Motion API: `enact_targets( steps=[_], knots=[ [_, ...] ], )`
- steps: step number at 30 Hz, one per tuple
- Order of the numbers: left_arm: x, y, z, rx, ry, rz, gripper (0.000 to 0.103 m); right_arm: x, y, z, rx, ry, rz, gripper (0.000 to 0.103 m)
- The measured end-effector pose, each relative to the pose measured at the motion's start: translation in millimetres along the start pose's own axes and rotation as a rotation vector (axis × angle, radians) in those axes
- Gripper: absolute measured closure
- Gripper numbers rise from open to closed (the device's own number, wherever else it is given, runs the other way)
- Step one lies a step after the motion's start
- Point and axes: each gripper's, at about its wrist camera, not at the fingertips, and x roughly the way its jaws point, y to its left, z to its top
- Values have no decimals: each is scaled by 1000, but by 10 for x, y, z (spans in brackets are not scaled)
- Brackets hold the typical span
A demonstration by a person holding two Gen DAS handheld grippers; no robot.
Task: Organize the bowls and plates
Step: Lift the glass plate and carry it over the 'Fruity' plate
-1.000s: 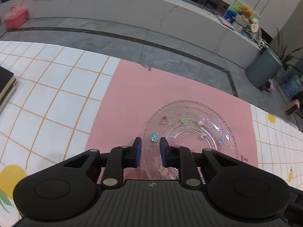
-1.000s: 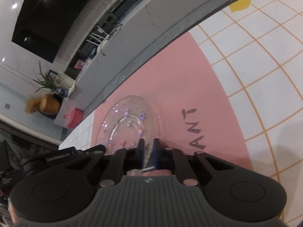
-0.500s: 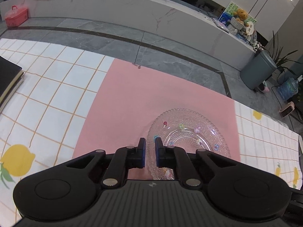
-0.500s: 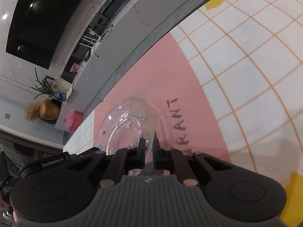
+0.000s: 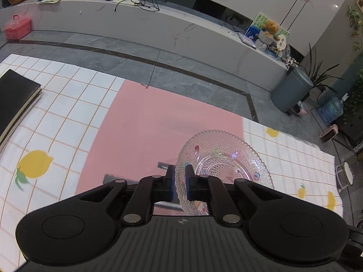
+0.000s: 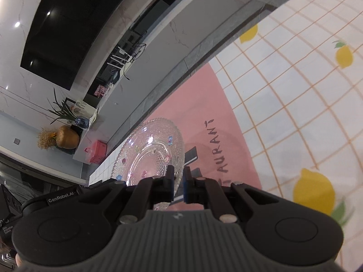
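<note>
A clear glass plate (image 5: 223, 161) with a beaded rim and small coloured stickers is held up above the pink placemat (image 5: 158, 122). My left gripper (image 5: 180, 176) is shut on the plate's near left rim. In the right wrist view the same plate (image 6: 152, 151) is tilted, and my right gripper (image 6: 178, 178) is shut on its opposite rim. The plate's shadow falls on the mat (image 6: 204, 117) beside the printed letters.
A black notebook (image 5: 13, 99) lies at the left edge of the lemon-print checked tablecloth (image 5: 56, 117). Beyond the table's far edge are grey floor (image 5: 181, 68), a grey bin (image 5: 292, 90) and a low white counter (image 5: 136, 20).
Both grippers have lifted the plate off the mat and risen with it. The left jaws closed tighter on the rim. The plate now hangs tilted, with its shadow visible below.
</note>
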Motion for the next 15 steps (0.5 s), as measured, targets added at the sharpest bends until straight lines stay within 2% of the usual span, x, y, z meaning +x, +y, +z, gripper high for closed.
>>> enact_targets(
  steps=[8, 15],
  knots=[
    [-353, -83, -313, -22, -25, -40, 94, -449, -92, -264, 10, -21, 11, 98],
    [-609, -116, -686, -22, -28, -44, 94, -759, -237, -576, 21, -24, 7, 98]
  ],
)
